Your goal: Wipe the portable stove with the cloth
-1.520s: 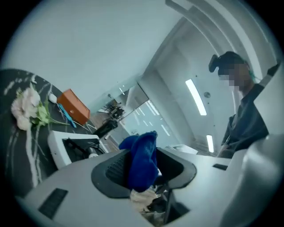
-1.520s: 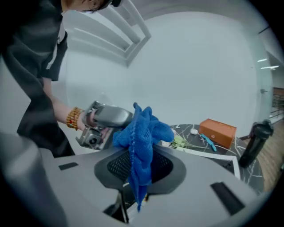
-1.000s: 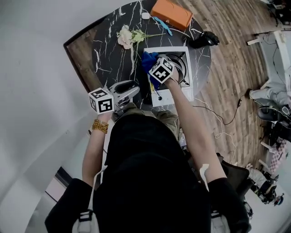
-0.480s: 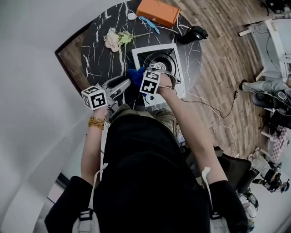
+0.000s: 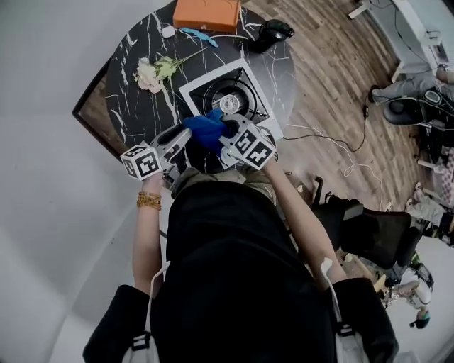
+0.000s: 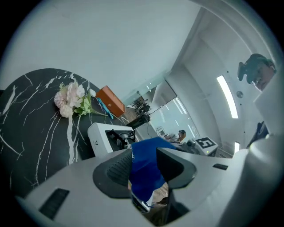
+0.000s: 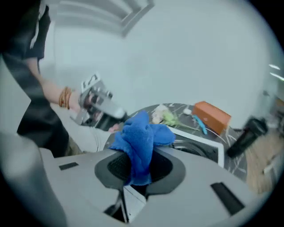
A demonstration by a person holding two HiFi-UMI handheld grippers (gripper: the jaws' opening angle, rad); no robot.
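The right gripper (image 7: 140, 167), angled steeply down on a bent forearm, is clamped on the blue cloth (image 7: 141, 137). The left gripper (image 6: 143, 165), nearly level, meets it over the tabletop's (image 5: 135, 106) near edge, its jaws apart with cloth between them.

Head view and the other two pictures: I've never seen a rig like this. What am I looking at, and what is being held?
There is no robot here. A person holds hand-worked tongs in each hand, each carrying a marker cube. The head view looks down from the person's head; the other two come from cameras riding on the tongs. On the round black table sit a white portable stove, flowers and an orange box. The right tongs are shut on a bunched blue cloth by the stove. The left tongs stand open, with that cloth in their gap.
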